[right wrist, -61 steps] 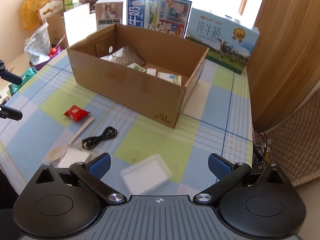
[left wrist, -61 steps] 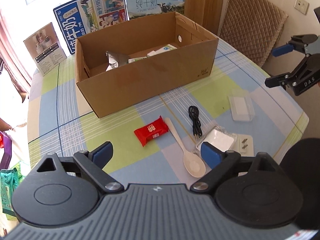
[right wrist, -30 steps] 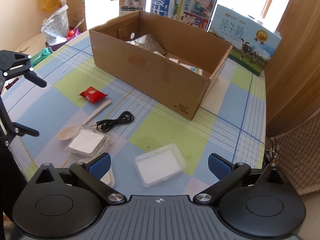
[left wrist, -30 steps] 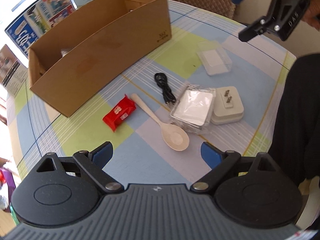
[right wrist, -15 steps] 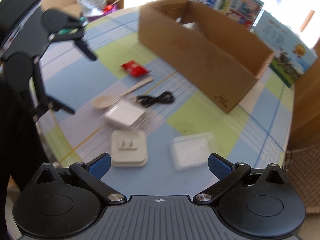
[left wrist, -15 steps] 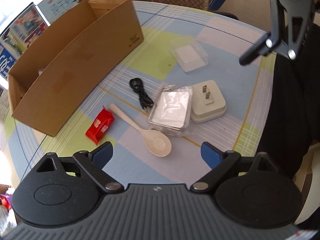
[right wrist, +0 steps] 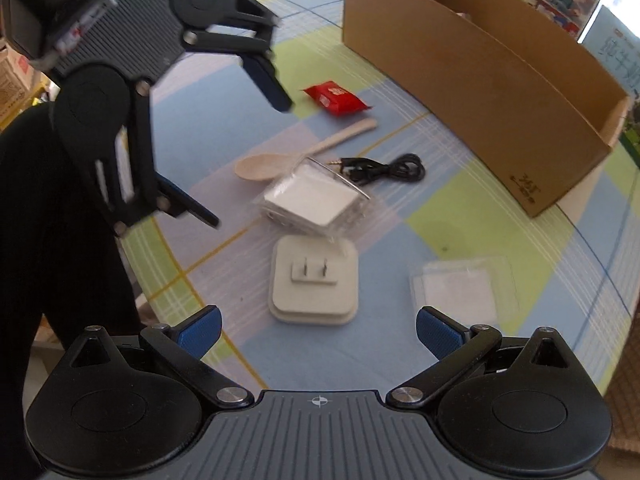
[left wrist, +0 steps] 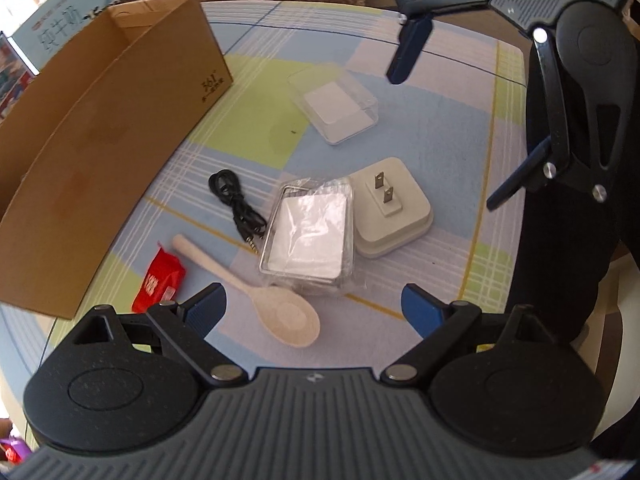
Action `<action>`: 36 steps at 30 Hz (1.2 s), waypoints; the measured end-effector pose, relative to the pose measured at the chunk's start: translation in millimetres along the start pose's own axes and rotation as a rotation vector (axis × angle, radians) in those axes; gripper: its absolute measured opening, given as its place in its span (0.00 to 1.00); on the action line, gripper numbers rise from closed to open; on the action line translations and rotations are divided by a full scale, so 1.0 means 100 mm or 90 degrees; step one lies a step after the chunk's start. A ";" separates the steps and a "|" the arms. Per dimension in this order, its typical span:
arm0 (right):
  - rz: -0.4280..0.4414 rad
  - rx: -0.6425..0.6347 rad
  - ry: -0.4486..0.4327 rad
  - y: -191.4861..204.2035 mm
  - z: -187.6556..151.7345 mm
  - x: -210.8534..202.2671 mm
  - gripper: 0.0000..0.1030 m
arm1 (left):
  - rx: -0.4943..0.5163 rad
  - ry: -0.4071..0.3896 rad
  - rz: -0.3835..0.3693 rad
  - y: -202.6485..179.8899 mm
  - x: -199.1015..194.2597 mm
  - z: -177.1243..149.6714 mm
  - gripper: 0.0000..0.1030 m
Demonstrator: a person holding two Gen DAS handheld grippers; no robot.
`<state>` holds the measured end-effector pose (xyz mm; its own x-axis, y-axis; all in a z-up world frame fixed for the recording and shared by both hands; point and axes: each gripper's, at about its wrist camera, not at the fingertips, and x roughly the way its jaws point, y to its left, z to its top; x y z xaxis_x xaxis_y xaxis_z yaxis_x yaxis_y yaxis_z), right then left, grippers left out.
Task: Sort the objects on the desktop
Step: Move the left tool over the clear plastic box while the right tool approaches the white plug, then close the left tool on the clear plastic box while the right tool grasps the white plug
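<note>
Both grippers hung over the near edge of the table (left wrist: pixel 472 120) with their fingers spread wide and nothing between them. The left gripper (left wrist: pixel 314 308) pointed steeply down, and the pale spoon (left wrist: pixel 256 288) lay closest to it, bowl just ahead of the left finger and handle running away up and to the left, so its long axis stood slanted across the gap between the 2 fingers. Touching the handle's far side was the red snack packet (left wrist: pixel 160 278), partly hidden behind that finger. The right gripper (right wrist: pixel 318 330) stood nearest the white plug adapter (right wrist: pixel 314 282), which lay flat, prongs up, squarely ahead of its gap; that looked the easiest pick for the right hand. Just beyond, a clear wrapped box (left wrist: pixel 308 232) rested against the adapter's edge, and its glare made the contents hard to read. The coiled black cable (left wrist: pixel 236 204) lay beside it, and a second clear case (left wrist: pixel 334 108) sat apart, blurred in the right wrist view. Farthest stood the cardboard box (left wrist: pixel 92 160), the likely destination; its inside was almost wholly hidden from both views, and its far end was cut off.
</note>
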<state>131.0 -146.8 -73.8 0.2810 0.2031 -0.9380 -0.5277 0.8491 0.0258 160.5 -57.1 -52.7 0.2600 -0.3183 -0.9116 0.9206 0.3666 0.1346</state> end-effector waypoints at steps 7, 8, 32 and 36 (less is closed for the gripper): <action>0.031 -0.022 0.037 -0.05 0.03 0.17 0.98 | 0.020 0.006 -0.036 0.09 0.17 0.11 0.78; 0.041 -0.022 0.039 -0.06 0.03 0.19 0.98 | 0.022 0.009 -0.041 0.10 0.19 0.13 0.74; 0.067 -0.041 0.052 -0.08 0.09 0.50 0.98 | 0.047 0.030 -0.088 0.17 0.51 0.20 0.64; 0.062 -0.046 0.048 -0.08 0.10 0.54 0.97 | 0.048 0.025 -0.093 0.17 0.48 0.19 0.55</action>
<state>158.8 -137.7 -121.2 0.1660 0.2428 -0.9558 -0.6071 0.7889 0.0950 194.6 -83.3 -87.0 0.1110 -0.3279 -0.9382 0.9676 0.2511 0.0267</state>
